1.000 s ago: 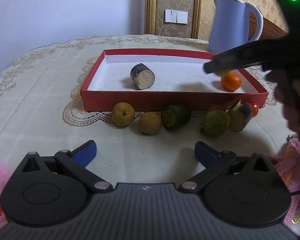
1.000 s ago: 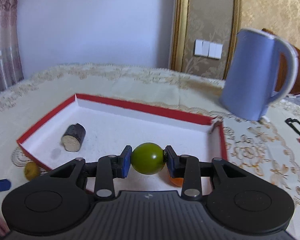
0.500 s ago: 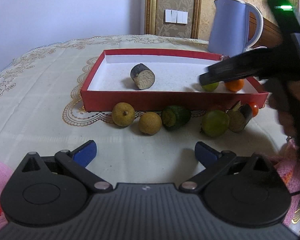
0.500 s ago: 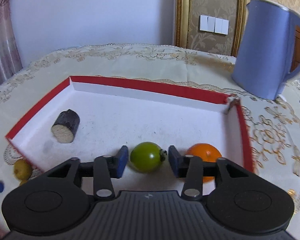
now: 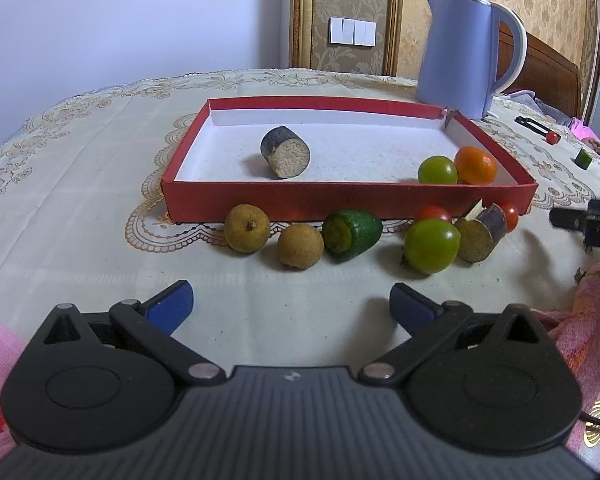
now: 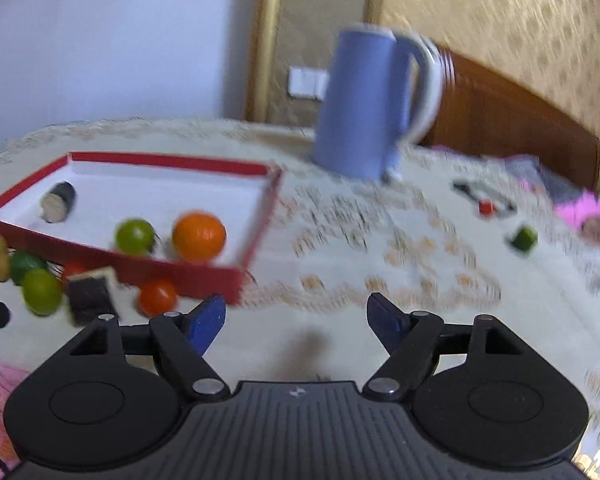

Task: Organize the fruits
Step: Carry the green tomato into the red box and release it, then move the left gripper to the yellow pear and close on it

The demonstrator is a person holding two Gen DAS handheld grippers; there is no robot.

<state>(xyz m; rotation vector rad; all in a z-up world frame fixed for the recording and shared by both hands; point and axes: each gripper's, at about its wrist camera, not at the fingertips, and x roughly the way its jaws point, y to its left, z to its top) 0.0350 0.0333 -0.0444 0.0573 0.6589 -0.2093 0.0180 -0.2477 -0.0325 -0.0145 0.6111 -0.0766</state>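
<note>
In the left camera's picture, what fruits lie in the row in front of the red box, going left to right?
Longan → second longan → green cucumber piece → green tomato → dark cut piece.

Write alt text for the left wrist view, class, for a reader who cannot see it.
A red tray on a patterned tablecloth holds a cut dark cylinder, a green tomato and an orange. More fruit lies in a row on the cloth before it. The open left gripper is empty in the foreground; a blue kettle stands behind.
</note>
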